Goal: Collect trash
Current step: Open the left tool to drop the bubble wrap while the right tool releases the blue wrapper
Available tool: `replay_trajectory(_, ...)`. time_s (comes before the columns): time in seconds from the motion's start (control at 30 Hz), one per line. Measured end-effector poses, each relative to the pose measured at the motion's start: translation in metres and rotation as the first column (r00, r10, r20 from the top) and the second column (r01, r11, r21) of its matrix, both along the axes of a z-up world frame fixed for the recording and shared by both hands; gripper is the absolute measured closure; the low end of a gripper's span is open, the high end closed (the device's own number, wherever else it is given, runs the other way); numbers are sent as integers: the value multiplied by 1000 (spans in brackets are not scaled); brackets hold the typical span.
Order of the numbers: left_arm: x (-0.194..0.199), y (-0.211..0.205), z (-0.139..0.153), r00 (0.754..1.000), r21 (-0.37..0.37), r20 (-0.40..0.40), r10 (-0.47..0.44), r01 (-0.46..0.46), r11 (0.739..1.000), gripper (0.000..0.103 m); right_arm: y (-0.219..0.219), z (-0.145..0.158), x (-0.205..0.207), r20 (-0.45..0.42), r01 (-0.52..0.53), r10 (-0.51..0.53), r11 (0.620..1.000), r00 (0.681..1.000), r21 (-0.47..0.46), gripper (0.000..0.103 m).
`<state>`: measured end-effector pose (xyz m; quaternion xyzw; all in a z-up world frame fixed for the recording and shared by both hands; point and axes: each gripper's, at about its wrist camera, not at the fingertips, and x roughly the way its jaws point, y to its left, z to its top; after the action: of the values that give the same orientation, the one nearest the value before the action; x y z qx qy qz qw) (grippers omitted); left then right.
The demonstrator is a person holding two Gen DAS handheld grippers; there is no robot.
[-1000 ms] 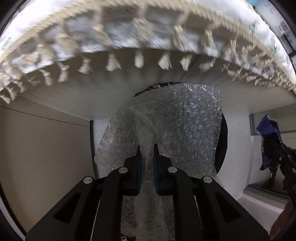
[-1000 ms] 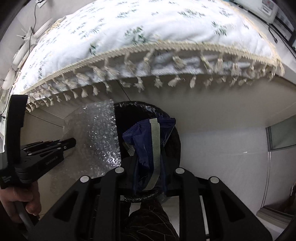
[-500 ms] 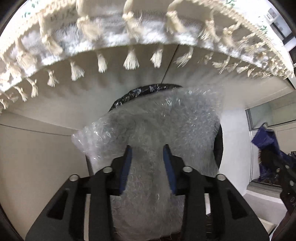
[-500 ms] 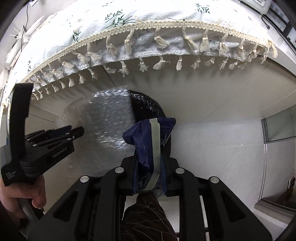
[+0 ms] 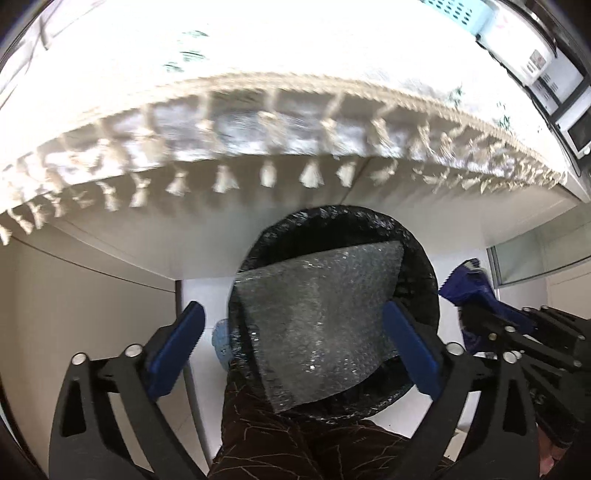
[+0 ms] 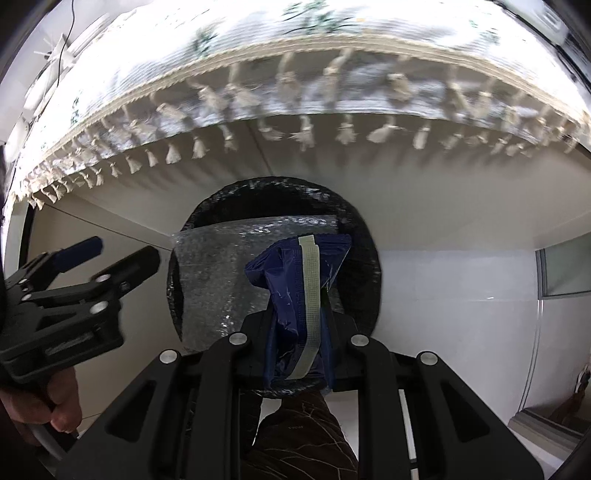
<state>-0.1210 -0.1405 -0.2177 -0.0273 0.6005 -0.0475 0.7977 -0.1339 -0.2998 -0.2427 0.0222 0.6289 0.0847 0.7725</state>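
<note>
A round bin with a black liner (image 5: 421, 266) stands on the floor under the table edge. A sheet of clear bubble wrap (image 5: 317, 321) lies loose across its mouth. My left gripper (image 5: 295, 343) hovers above it, its jaws opening wide, and the blue pads (image 5: 177, 347) are clear of the sheet. In the right wrist view my right gripper (image 6: 301, 321) is shut on a dark blue wrapper (image 6: 303, 288) with a pale strip, held over the bin (image 6: 362, 236) and the bubble wrap (image 6: 221, 280). The left gripper (image 6: 107, 258) shows at left there. The blue wrapper (image 5: 469, 288) appears at the right of the left view.
A floral tablecloth with a tasselled fringe (image 5: 266, 173) overhangs the bin. A person's leg in dark patterned trousers (image 6: 306, 435) is just in front of the bin. A hand (image 6: 55, 406) grips the left tool. White floor (image 6: 461, 295) lies to the right. A light blue basket (image 5: 458, 11) sits on the table.
My left jaws went from shut on the bubble wrap to wide open; the sheet dropped onto the bin mouth. My right gripper carried the blue wrapper down over the bin.
</note>
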Motion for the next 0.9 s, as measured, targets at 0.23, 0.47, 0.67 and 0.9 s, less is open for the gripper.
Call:
replay_trajectory(0.23,-7,23,15,999,-6,10,53,-53,999,6,29,-10,10,-11,-38,38,999,999,0,84)
replay_trajectory(0.47,-9,38,16,997,-4,7,76,-76,997,6,32,-4,13,28,-35,35,999,999,-3,48)
replay_trajectory(0.67,-7,43,15,996,-18,11,91,-90,996,6,22,16,15,67,-6,6,1000,998,-5,23)
replay_trajectory(0.9,-7,42,37,996,-5,26,88,-88,996,6,5,55,10,111,38,-36,999,993,-18,13)
